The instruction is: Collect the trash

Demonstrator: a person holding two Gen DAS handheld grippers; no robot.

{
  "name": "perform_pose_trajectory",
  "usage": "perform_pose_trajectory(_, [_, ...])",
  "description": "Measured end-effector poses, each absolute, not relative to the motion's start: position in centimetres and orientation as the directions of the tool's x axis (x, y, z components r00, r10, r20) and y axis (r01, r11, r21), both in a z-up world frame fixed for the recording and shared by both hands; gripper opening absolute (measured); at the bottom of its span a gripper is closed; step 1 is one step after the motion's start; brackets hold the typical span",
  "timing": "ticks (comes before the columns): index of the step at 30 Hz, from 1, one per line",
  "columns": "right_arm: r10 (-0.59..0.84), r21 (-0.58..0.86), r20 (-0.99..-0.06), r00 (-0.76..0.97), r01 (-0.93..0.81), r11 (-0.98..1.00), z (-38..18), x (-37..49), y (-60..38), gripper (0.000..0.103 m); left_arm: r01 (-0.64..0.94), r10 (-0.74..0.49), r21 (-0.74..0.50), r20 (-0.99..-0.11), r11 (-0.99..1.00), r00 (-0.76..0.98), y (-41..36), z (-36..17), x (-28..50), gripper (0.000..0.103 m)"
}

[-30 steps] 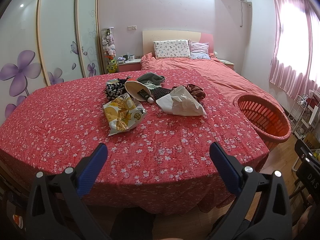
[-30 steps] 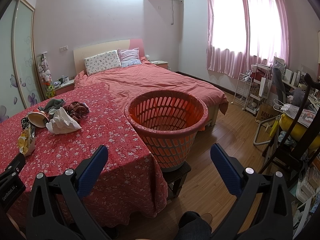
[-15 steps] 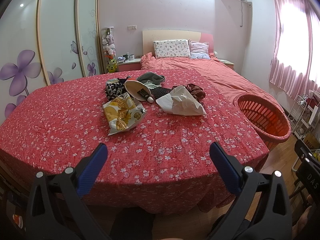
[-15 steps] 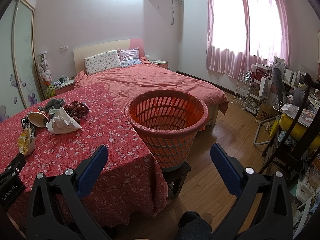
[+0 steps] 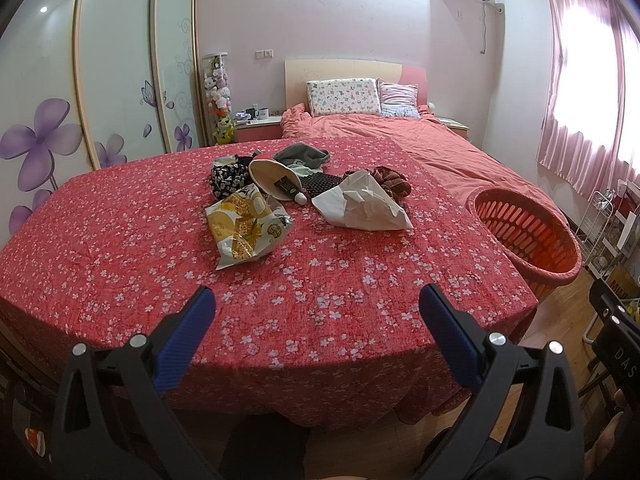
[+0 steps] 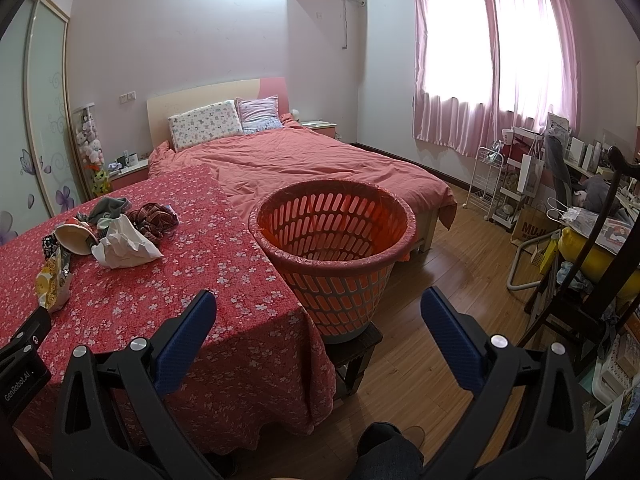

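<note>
We are hovering both grippers, left point(image 5: 316, 304) and right point(image 6: 318, 308), jaws spread and empty, at the surface's point(image 5: 120, 240) near edge, likely reaching next for the snack wrapper point(image 5: 246, 226), then the basket point(image 6: 332, 232).

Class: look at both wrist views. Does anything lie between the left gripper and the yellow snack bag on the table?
Nothing visible does. Only bare floral tablecloth lies between the open left gripper and the yellow snack bag; the other litter sits behind it.
</note>
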State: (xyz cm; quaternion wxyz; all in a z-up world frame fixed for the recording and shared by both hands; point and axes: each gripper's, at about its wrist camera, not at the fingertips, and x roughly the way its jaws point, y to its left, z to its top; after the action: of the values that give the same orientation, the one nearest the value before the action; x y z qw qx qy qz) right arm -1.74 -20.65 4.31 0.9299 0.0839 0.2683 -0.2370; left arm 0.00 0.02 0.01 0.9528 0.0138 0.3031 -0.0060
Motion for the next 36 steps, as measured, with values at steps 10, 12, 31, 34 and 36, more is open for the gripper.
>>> perform_pose_trajectory(10, [-0.396,0.029,-0.539,0.744,0.486,0.873,4.3,-1.8,-20.7,0.101,0.02,-0.003,0.022,-0.578,1.0,0.816,0.0,0.0,0.0,0.099])
perform_pose_trajectory(12, [-0.395,0.029,-0.539,0.744,0.486,0.874,4.3,-1.8,-20.7,0.101,0.02,-0.004,0.022,-0.578,1.0,0.816,0.0,0.0,0.0,0.099])
perform_pose_trajectory(31, [-0.368,0.035,-0.55,0.749,0.462,0.886,3.9,-0.9,-20.7,0.101,-0.01,0.009,0.001,-0.602,1.0,0.798,1.2,-0.8,1.5,0.099])
perform_pose_trajectory(34, [-0.343,0.041,-0.553,0.76,0.436,0.899,3.8,0.2,-20.2,0.101,-0.035,0.027,-0.002,-0.611,0.999,0.791,2.3,-1.1,2.4,0.099])
perform_pose_trajectory(36, [-0.311,0.048,-0.556,0.771,0.403,0.914,3.9,1.3,-19.6,0.101,-0.048,0.031,-0.01,-0.618,0.999,0.786,3.3,-1.2,3.2,0.099])
